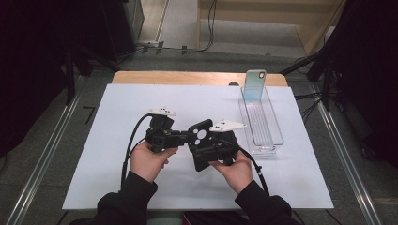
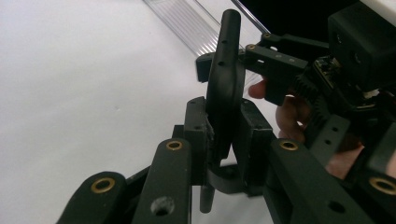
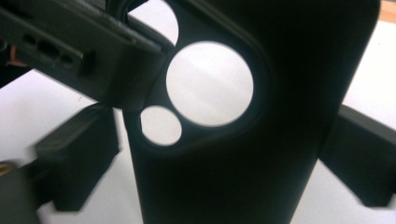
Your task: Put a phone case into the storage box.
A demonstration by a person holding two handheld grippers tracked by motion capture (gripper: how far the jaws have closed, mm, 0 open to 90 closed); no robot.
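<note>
Table (image 1: 141, 77) and white sheet (image 1: 117, 164) give me plenty of room, and the clear tray (image 1: 277, 140) sits well apart on my right with a blue case (image 1: 255, 84) standing at its far end. The black phone case (image 1: 201, 136) hangs above the sheet between my two tongs. My left tongs (image 2: 224, 135) are narrow, pinching its edge near the camera holes. My right tongs (image 3: 224, 172) straddle it wide, and a sliver of white shows beside one pad (image 3: 77, 154). I should square both right pads on the long edges and squeeze before the left pair loosens.
</note>
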